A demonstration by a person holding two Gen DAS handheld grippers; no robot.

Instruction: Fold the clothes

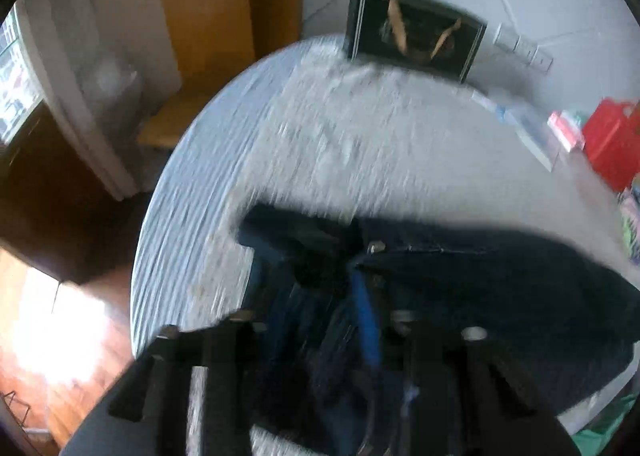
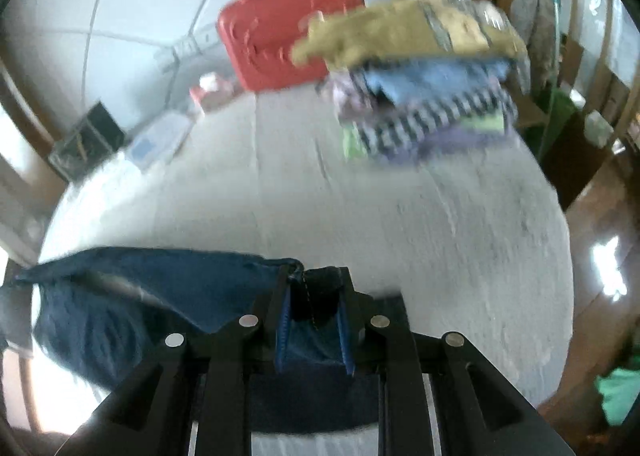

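Garment: dark blue jeans [image 2: 132, 288], held up by both grippers above the near part of the bench; the body of the cloth hangs and pools toward the near edge.
Right gripper [image 2: 314, 288]: fingers closed on a corner of the jeans, a fold of denim pinched between the blue pads.
Left gripper [image 1: 320, 296]: fingers appear closed on the jeans [image 1: 480, 280] near a metal button; motion blur makes the pinch hard to confirm.
Reason for hold: judged to be a two-corner grasp, so that the top edge stretches taut between the grippers and the cloth can be laid flat or doubled over.
Bench [image 2: 360, 196]: round, covered in a pale cloth; the middle is bare and offers room to lay the garment.
Folded stack [image 2: 424, 72]: at the far right of the bench, well apart from the jeans; likely the destination pile.
Far-edge items: red case [image 2: 280, 24] against the wall, dark framed box [image 1: 416, 32], small boxes between them.
Edges: the bench rim curves away close at the left; cloth laid there could slide off toward the floor [image 1: 60, 356].
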